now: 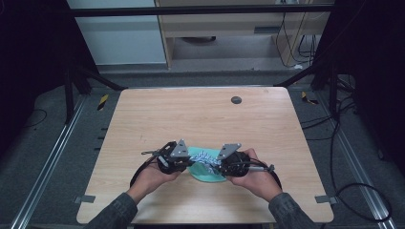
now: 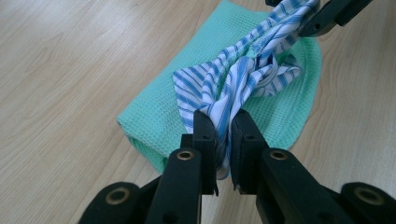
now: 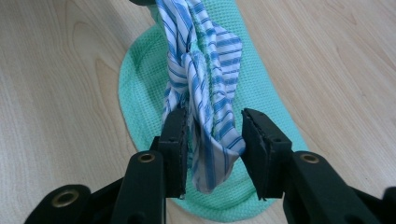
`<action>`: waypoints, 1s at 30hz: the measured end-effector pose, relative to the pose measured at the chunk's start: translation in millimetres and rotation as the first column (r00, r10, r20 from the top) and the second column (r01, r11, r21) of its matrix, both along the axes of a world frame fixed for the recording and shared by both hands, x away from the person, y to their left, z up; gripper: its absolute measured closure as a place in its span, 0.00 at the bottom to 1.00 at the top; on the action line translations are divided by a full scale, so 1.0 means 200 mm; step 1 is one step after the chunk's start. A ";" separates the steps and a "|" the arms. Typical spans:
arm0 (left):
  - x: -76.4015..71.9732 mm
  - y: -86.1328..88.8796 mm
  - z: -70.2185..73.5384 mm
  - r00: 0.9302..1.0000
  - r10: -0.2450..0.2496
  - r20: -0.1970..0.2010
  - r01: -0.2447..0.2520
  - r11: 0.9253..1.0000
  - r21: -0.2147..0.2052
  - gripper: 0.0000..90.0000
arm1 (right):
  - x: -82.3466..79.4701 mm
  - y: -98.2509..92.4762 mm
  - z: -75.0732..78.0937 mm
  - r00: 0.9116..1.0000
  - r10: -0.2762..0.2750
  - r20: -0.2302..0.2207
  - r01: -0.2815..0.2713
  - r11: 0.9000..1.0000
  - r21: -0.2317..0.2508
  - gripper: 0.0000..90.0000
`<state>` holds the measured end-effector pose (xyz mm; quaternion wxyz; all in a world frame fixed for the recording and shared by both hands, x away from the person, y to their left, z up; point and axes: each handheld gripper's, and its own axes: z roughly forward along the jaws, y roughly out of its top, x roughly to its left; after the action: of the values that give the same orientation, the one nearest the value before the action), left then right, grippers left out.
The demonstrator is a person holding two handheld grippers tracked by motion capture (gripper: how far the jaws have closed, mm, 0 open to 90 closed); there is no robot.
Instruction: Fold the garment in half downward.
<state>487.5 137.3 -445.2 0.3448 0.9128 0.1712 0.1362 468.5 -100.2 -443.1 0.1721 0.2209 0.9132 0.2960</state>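
A blue-and-white striped cloth [image 1: 206, 156], twisted into a knot, lies on top of a green waffle-weave cloth [image 1: 208, 174] near the front middle of the wooden table [image 1: 191, 114]. My left gripper [image 1: 187, 162] comes in from the left. In the left gripper view it [image 2: 223, 116] is shut on one end of the striped cloth [image 2: 243, 74], above the green cloth [image 2: 159, 121]. My right gripper [image 1: 220, 164] faces it from the right. In the right gripper view its jaws [image 3: 215, 116] stand apart, the other end of the striped cloth [image 3: 201, 70] hanging loose between them over the green cloth [image 3: 140, 93].
A small dark round disc [image 1: 236, 99] is set in the table top near the far edge. Bare wood lies on all sides of the cloths. Dark frame posts and floor cables [image 1: 353, 191] flank the table.
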 end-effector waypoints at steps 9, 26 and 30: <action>-0.05 0.01 -0.04 1.000 -0.012 0.000 0.012 1.000 0.017 0.89 | -0.05 0.00 -0.01 1.000 0.010 -0.007 -0.009 1.000 0.004 0.69; -0.12 0.03 -0.09 1.000 -0.009 -0.010 0.009 1.000 -0.009 0.70 | -0.13 -0.02 -0.03 1.000 0.020 -0.006 -0.020 1.000 0.015 0.69; -0.13 0.04 -0.09 1.000 -0.014 -0.004 0.014 1.000 -0.012 0.69 | -0.15 -0.01 -0.04 0.999 0.033 0.003 -0.033 0.999 0.010 0.69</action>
<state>460.5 144.3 -463.4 0.3508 0.9122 0.1665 0.1310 439.5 -102.4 -450.1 0.1673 0.2062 0.9151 0.3035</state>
